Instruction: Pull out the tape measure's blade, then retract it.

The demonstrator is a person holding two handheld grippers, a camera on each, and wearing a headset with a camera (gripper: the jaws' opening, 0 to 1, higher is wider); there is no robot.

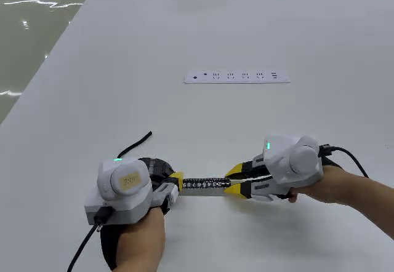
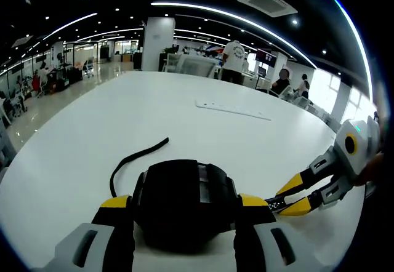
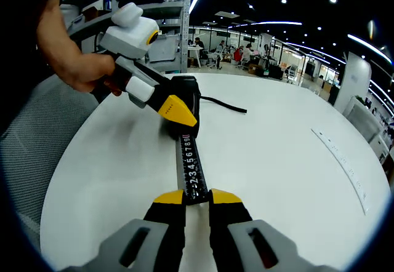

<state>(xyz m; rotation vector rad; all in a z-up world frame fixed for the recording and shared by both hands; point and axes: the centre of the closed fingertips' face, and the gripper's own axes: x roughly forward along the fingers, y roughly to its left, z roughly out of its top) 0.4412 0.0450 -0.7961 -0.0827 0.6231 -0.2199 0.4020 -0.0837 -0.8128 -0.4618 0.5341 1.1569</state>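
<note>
The left gripper is clamping the tape measure. Near it, the right gripper is pinching the partly drawn blade. Retracting is remaining.

Left gripper clamped on black tape case.
Blade drawn out rightward, pinched by right gripper. Noted on white table: black strap left of case, power strip beyond.
</note>
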